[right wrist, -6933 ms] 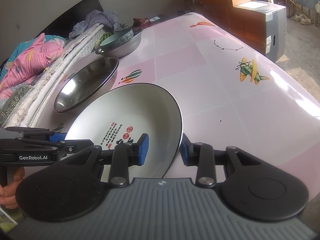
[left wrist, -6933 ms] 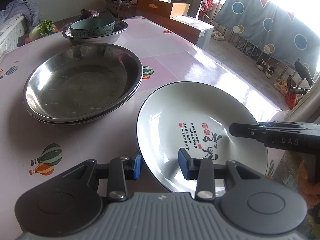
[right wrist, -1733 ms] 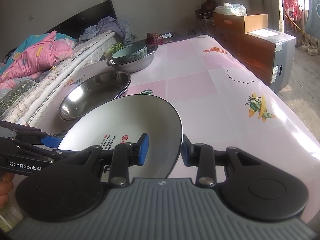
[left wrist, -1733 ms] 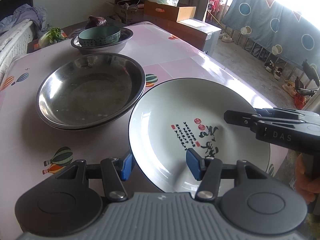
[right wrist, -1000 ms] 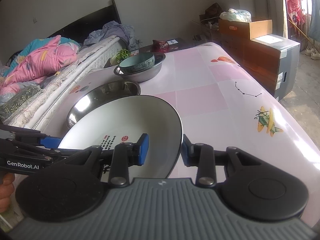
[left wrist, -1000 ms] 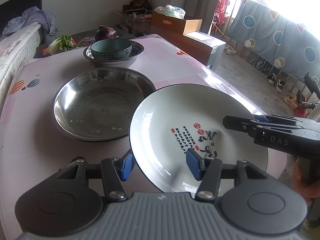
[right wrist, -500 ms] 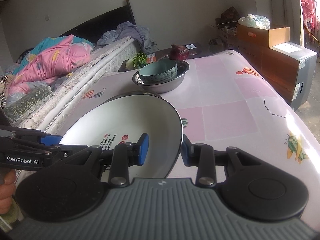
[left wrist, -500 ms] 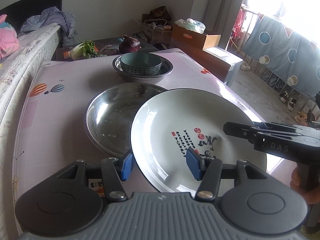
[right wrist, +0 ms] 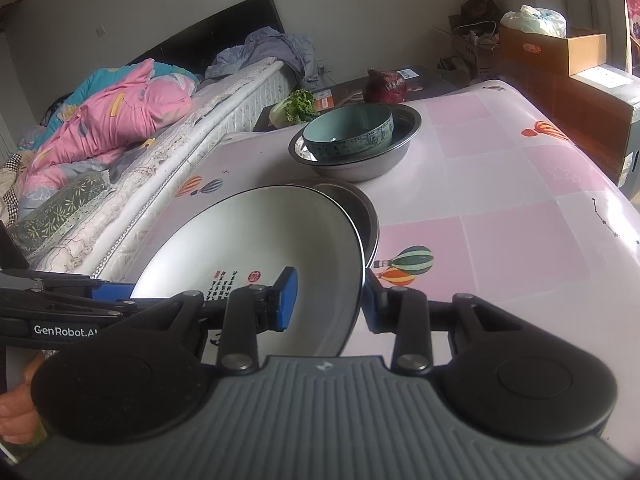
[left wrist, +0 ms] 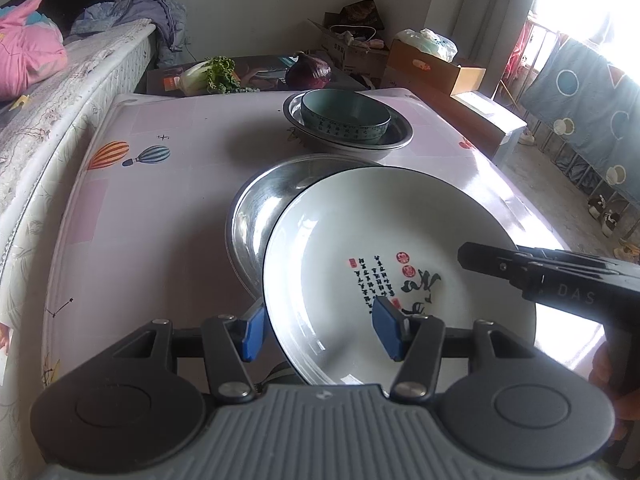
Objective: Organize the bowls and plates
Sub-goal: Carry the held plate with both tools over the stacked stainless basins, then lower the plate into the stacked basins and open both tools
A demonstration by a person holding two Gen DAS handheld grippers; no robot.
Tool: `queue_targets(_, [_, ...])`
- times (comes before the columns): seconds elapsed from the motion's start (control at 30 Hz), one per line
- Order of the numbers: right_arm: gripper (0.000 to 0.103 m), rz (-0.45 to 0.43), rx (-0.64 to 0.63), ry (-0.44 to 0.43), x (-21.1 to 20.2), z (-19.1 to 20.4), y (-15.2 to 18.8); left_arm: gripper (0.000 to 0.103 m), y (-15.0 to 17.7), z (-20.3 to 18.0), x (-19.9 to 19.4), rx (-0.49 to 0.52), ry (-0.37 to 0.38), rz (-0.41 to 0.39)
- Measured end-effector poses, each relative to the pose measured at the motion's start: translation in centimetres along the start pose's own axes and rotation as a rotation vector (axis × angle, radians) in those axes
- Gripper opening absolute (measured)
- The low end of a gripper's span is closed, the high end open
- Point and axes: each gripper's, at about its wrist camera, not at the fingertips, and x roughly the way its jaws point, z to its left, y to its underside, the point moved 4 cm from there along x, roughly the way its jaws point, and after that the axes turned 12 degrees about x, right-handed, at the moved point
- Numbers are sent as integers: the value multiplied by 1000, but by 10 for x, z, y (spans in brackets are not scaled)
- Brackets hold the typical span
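Observation:
A white plate point(left wrist: 384, 232) with a dark rim and red and black writing is held above the table by both grippers. My left gripper point(left wrist: 320, 330) is shut on the plate's near left rim. My right gripper point(right wrist: 329, 300) is shut on the plate's point(right wrist: 256, 248) right rim. The plate hangs partly over a wide steel basin point(left wrist: 256, 208), also in the right wrist view point(right wrist: 368, 216). Farther back, a teal bowl point(left wrist: 345, 114) sits inside a second steel basin point(left wrist: 396, 140).
The pink patterned table point(left wrist: 152, 208) stands beside a bed point(right wrist: 100, 152) on its left. A cabbage point(left wrist: 208, 76) and a purple onion point(left wrist: 308, 72) lie beyond the far edge. Cardboard boxes point(left wrist: 436, 68) stand at the back right.
Both grippers have lifted the plate and carried it forward over the wide steel basin. The basin is now largely hidden under the plate.

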Motion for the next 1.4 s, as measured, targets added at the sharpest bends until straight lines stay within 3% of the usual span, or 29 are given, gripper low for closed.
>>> queue_targets(0.33, [34, 41, 15, 10, 26, -2, -8, 56, -8, 13, 15, -16, -9, 17])
queue_targets(0.77, [34, 25, 35, 12, 43, -11, -25, 57, -18, 16, 21, 8, -35, -2])
queue_targets(0.93, [34, 17, 31, 14, 45, -10, -25, 63, -19, 14, 17, 23, -56, -16])
queue_targets(1.17, [50, 5, 72, 4, 40, -14, -23, 75, -18, 11, 5, 45, -80, -57])
queue_targets(1.4, [56, -6, 134, -11, 27, -17, -21, 82, -13, 14, -3, 41, -101, -62])
